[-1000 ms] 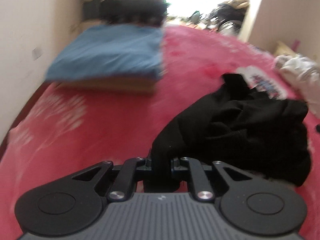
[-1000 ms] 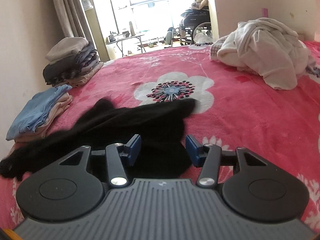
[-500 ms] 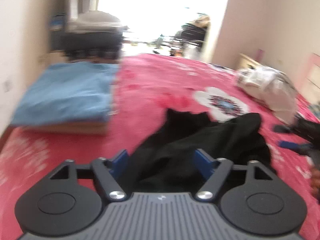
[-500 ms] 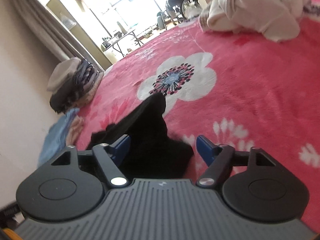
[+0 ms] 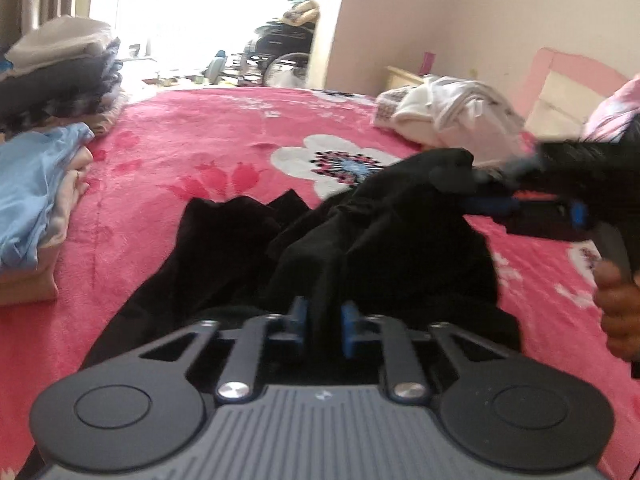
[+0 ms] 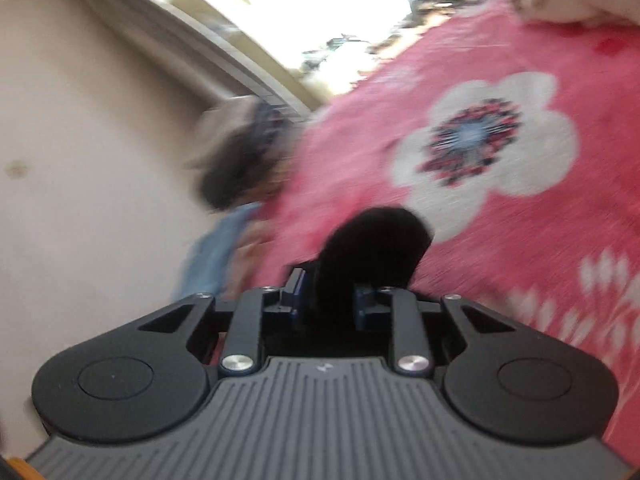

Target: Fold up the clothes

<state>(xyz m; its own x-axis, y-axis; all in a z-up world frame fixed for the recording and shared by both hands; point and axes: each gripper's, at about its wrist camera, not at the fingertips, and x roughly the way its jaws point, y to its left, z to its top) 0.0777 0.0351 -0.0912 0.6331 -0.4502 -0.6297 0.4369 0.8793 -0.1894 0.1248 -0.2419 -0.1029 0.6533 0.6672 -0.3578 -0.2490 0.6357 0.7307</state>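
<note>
Left wrist view, left to right:

- Stack of folded clothes: far left of the bed, grey and dark layers, beside the curtain.
- Blue folded pile: nearer, left edge of the bed, light blue cloth over beige layers.
- Bed: pink blanket with a white flower print in the middle.
- Black garment: crumpled on the blanket at centre, one part lying flat toward the left, the rest lifted in bunched folds toward the right.
- Left tool: low centre; blue pads drawn narrow, pinching a fold of the black garment at its near edge.
- White clothes heap: unfolded, far right side of the bed, behind the garment.
- Right tool: enters from the right, blurred, closed on the upper right corner of the black garment and holding it off the blanket; the person's hand grips its handle.
- Headboard: pink, at the far right.

Right wrist view, left to right (tilted, heavily blurred):

- Wall, then the folded stacks, smeared.
- Right tool: pads narrow, a wad of black garment clamped between them and bulging forward.
- Flower-print blanket fills the right.
</note>
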